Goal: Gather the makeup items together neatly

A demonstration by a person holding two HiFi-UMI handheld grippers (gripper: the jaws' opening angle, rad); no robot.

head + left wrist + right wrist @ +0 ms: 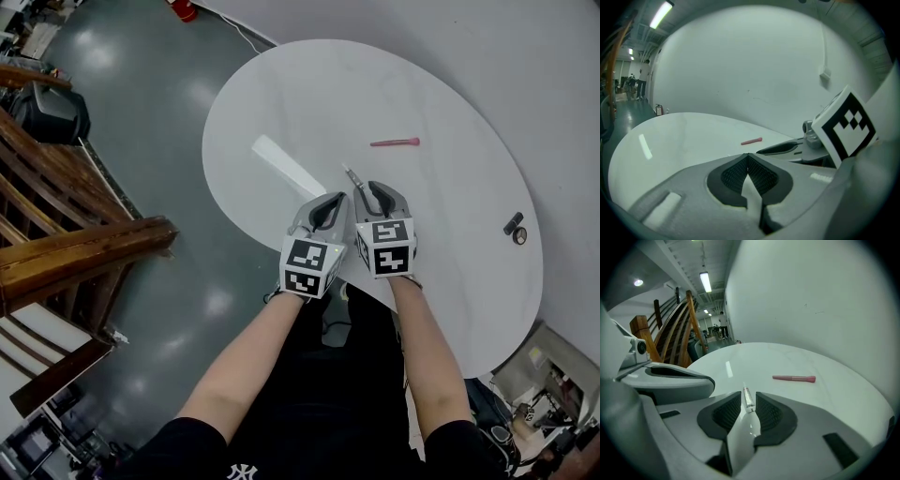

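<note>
A pink makeup pencil (395, 142) (751, 140) (793, 378) lies on the far part of the round white table (281, 94). A slim clear tube with a silver cap (352, 176) (748, 398) lies on the table nearer to me. It sits in the gap of my right gripper (373, 190) (749, 409), whose jaws stand a little apart, and the pads do not press on it. Close on its left, my left gripper (334, 200) (748, 157) is shut, pad tips touching and nothing between them.
Two small dark items (515, 229) sit near the table's right edge. Wooden stair rails (75, 244) stand off the table at the left, above a grey floor. A white wall (750, 61) rises behind the table.
</note>
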